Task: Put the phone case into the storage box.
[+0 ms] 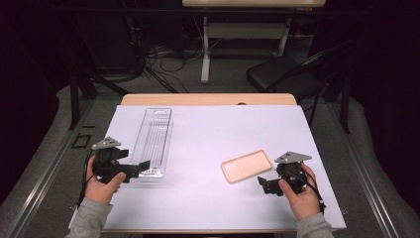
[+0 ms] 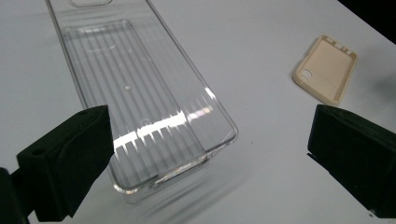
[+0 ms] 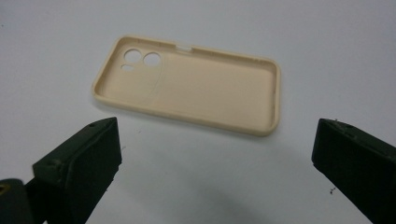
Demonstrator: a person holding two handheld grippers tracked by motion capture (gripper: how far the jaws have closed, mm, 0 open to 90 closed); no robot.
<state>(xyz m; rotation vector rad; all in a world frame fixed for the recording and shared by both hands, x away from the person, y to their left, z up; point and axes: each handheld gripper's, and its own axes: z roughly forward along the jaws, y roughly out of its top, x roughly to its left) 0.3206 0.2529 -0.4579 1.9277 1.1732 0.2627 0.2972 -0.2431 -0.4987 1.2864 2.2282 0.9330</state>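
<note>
The left gripper point(image 1: 141, 166), jaws spread wide, sits at the near end of the clear ribbed plastic tray point(image 1: 154, 139), perhaps just touching it. The right gripper point(image 1: 263, 184), jaws released, hovers near the beige rectangular phone case point(image 1: 246, 165), lying hollow side up on the desk's point(image 1: 208, 129) right.

On the table point(image 1: 208, 198) the tray point(image 1: 154, 139) lies lengthwise at the left, the phone case point(image 1: 246, 166) well apart at the right — left gripper point(image 1: 141, 167) at the tray's near end, right gripper point(image 1: 263, 184) just before the case.
</note>
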